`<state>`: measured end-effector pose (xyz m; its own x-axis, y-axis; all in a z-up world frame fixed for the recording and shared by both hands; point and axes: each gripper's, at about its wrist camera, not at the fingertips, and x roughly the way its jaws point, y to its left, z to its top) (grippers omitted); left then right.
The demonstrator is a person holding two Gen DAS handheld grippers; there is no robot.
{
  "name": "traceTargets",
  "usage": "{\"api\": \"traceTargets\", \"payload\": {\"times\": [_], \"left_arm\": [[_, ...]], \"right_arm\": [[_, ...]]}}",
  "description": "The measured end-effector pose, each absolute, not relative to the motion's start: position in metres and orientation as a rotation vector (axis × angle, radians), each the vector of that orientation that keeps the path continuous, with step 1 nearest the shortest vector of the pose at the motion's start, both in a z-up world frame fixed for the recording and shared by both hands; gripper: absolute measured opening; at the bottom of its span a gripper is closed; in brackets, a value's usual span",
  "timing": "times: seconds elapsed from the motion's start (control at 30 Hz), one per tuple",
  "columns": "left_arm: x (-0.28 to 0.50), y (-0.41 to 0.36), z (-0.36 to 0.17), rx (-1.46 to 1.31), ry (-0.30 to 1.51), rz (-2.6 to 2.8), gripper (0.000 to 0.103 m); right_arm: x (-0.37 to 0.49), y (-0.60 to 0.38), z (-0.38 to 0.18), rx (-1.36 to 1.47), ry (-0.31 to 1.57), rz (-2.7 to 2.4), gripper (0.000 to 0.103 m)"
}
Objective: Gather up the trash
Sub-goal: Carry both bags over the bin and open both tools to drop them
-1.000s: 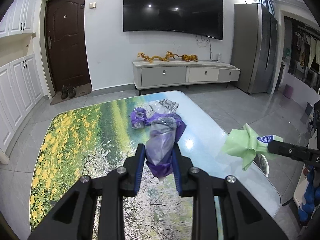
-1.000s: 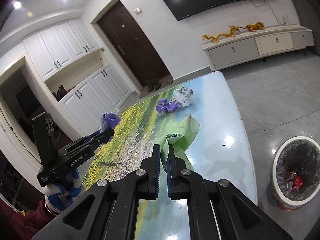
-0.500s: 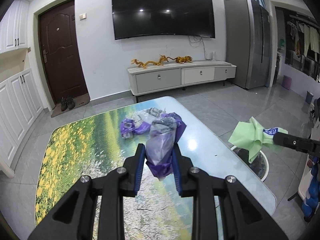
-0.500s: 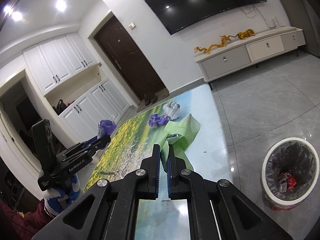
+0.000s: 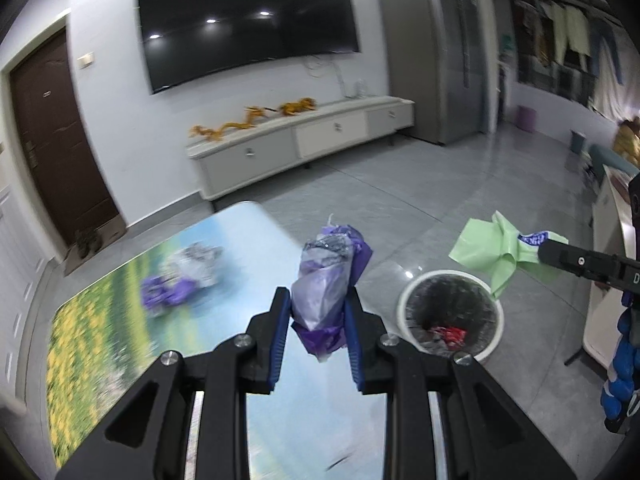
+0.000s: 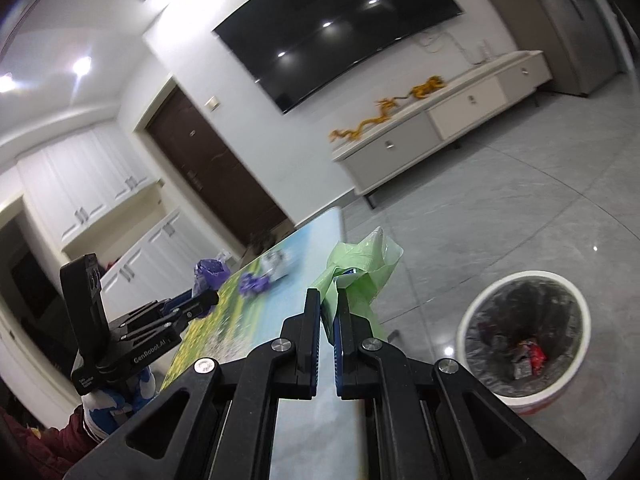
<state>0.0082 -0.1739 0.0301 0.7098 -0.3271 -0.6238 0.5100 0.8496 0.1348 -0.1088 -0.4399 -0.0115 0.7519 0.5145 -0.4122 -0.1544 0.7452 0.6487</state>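
Currently both jaws are pinching trash: left gripper gripping purple bag, right gripper green wrapper; next, releasing over the bin.

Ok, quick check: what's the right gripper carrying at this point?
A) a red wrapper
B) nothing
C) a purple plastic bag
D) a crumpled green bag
D: the right gripper has its fingers pinched on the crumpled green bag; the purple bundle sits in the left gripper.
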Motion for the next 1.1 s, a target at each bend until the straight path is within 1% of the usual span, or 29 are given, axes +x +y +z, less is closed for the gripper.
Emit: {"api": "traceTargets", "payload": {"times": [0.2,0.43,0.57,0.67,0.77,0.8,0.83,0.9,0.93,1.0,1.1], "left_arm": [[0.028,-0.249,0.01,0.386,0.681,-0.581,0.025],[0.062,-0.324,-0.031,0.407,0.807,-0.684,0.026],[0.076,-0.35,-0.053,0.41,0.872,-0.735,0.027],[0.088,-0.363,-0.07,0.381,0.937,-0.772,0.028],[0.096,-0.377,-0.083,0.354,0.984,-0.813,0.028],[0.1,-0.381,-0.086,0.345,0.998,-0.822,0.03],[0.104,-0.385,-0.09,0.335,1.013,-0.829,0.031],[0.11,-0.391,-0.095,0.317,1.039,-0.846,0.033],[0.111,-0.391,-0.096,0.311,1.045,-0.85,0.035],[0.113,-0.391,-0.098,0.306,1.049,-0.851,0.043],[0.112,-0.39,-0.098,0.299,1.049,-0.847,0.045]], "right_arm": [[-0.099,-0.489,-0.044,0.702,0.64,0.292,0.006],[-0.075,-0.529,-0.092,0.771,0.701,0.205,0.006],[-0.058,-0.541,-0.121,0.795,0.754,0.167,0.006],[-0.046,-0.545,-0.14,0.809,0.79,0.141,0.009],[-0.036,-0.548,-0.155,0.811,0.827,0.119,0.009],[-0.032,-0.549,-0.162,0.81,0.849,0.109,0.014],[-0.027,-0.55,-0.17,0.81,0.871,0.104,0.024],[-0.023,-0.552,-0.181,0.804,0.9,0.081,0.033],[-0.022,-0.552,-0.185,0.805,0.909,0.073,0.033],[-0.023,-0.555,-0.192,0.82,0.918,0.06,0.033],[-0.026,-0.556,-0.196,0.826,0.922,0.045,0.033]]}}
